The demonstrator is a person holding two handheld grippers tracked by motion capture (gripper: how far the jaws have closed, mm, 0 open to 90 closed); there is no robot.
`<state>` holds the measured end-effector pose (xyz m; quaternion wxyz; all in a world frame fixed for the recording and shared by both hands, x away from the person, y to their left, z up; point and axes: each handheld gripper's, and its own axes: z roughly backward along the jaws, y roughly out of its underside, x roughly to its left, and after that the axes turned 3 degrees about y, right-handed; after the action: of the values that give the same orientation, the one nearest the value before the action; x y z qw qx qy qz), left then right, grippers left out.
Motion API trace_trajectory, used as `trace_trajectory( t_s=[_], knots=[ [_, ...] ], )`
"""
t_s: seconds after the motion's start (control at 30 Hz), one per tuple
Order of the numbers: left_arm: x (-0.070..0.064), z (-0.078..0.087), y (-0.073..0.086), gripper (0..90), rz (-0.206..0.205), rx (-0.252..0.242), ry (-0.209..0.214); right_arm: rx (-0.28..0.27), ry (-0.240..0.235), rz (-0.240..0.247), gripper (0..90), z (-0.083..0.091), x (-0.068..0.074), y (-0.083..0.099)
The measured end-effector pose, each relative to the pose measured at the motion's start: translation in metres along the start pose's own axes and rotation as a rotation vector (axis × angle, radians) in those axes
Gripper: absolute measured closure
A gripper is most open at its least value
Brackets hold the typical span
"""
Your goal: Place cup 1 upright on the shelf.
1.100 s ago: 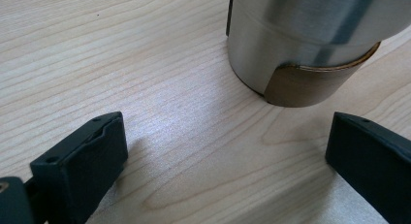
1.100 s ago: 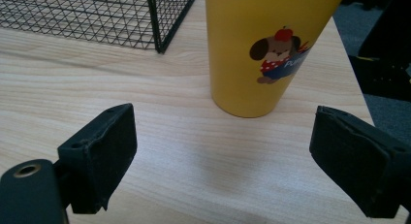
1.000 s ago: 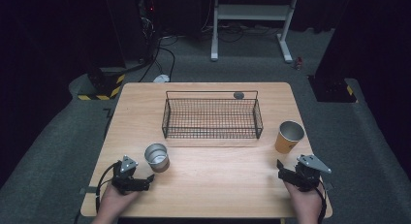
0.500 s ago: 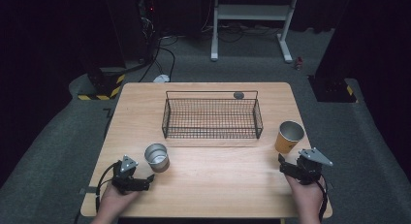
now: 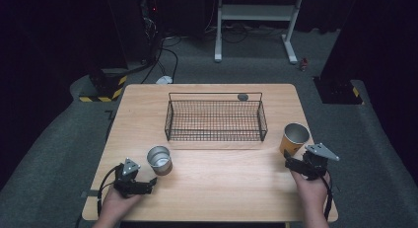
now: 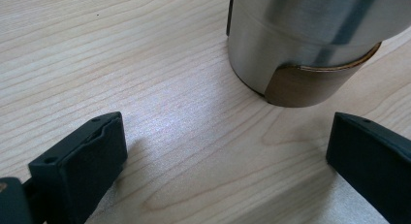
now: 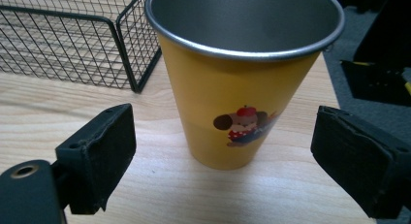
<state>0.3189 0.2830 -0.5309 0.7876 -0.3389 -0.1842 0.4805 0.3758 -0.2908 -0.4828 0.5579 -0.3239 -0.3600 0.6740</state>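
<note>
A silver metal cup (image 5: 159, 159) stands upright at the table's front left; its base (image 6: 300, 44) shows close up in the left gripper view. My left gripper (image 5: 149, 184) is open just short of it, jaws wide apart and empty (image 6: 223, 156). At the right edge stands a yellow cup (image 5: 294, 138) with a steel rim and a cartoon print (image 7: 242, 78). My right gripper (image 5: 290, 164) is open right in front of it, and the cup sits centred just beyond the jaws (image 7: 223, 151).
A black wire basket (image 5: 215, 121) stands in the middle of the wooden table (image 5: 222, 173). A small dark round object (image 5: 242, 96) lies behind the basket. The table's right edge (image 5: 323, 139) runs close to the yellow cup.
My right gripper has moved forward and slightly left toward the yellow cup. The left gripper and both cups have stayed in place.
</note>
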Motion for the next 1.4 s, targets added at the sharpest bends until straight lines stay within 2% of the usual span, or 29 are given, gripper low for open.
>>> trace_trajectory(
  t_s=[0.23,0.43,0.6,0.7,1.03,1.4],
  knots=[
    [0.000,0.000,0.000,1.2,0.004,-0.001,0.000,-0.005,0.018,0.006,9.1,-0.007,0.003,-0.007],
    [0.000,0.000,0.000,1.2,0.005,-0.001,-0.001,-0.025,0.037,-0.007,9.1,-0.014,0.003,-0.016],
    [0.000,0.000,0.000,1.2,0.003,-0.001,-0.002,-0.040,0.040,-0.011,9.1,-0.022,0.002,-0.023],
    [0.000,0.000,0.000,1.2,0.005,-0.001,-0.003,-0.045,0.027,-0.031,9.1,-0.025,0.000,-0.026],
    [0.000,0.000,0.000,1.2,0.005,-0.002,-0.004,-0.056,0.005,-0.043,9.2,-0.035,-0.002,-0.025],
    [0.000,0.000,0.000,1.2,0.005,-0.002,-0.004,-0.077,0.006,-0.043,12.9,-0.035,-0.003,-0.023]
  ],
)
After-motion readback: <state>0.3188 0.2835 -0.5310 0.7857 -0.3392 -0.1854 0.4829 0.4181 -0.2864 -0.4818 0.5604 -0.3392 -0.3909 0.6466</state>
